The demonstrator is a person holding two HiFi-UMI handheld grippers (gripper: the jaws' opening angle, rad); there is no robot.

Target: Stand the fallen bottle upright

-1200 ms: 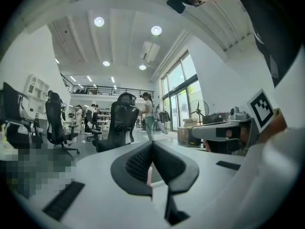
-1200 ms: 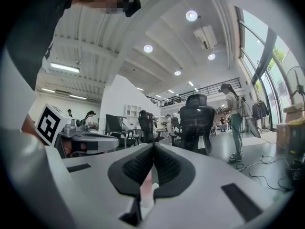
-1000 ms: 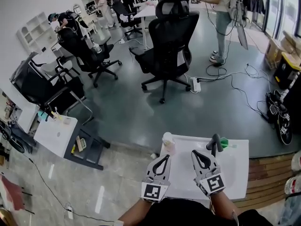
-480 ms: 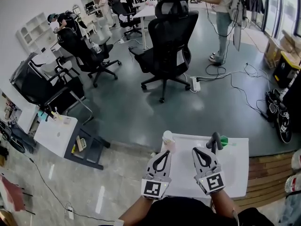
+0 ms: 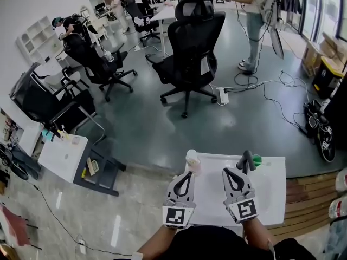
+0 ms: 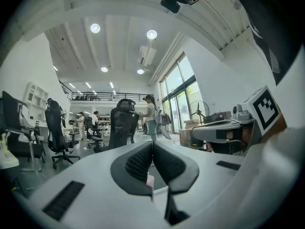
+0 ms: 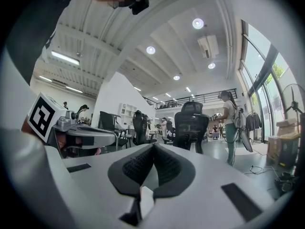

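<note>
In the head view a small pale pink bottle (image 5: 192,162) with a white cap stands upright at the far left corner of the white table (image 5: 271,199). At the far edge lies a dark object (image 5: 247,160) with a green part (image 5: 256,160); its shape is unclear. My left gripper (image 5: 189,176) hovers just short of the pink bottle, shut, with nothing between its jaws. My right gripper (image 5: 228,172) is beside it, short of the dark object, and also shut and empty. In the left gripper view (image 6: 152,142) a pink sliver (image 6: 149,181) shows below the closed jaws. The right gripper view (image 7: 153,145) shows closed jaws.
Beyond the table are a grey floor, a black office chair (image 5: 192,47), a power strip with cables (image 5: 225,96) and a low white side table (image 5: 65,156) at left. People stand and sit far back. Wooden flooring (image 5: 309,199) borders the table at right.
Both grippers stay where they were, shut. Nothing on the table has moved; only the head view has shifted slightly.
</note>
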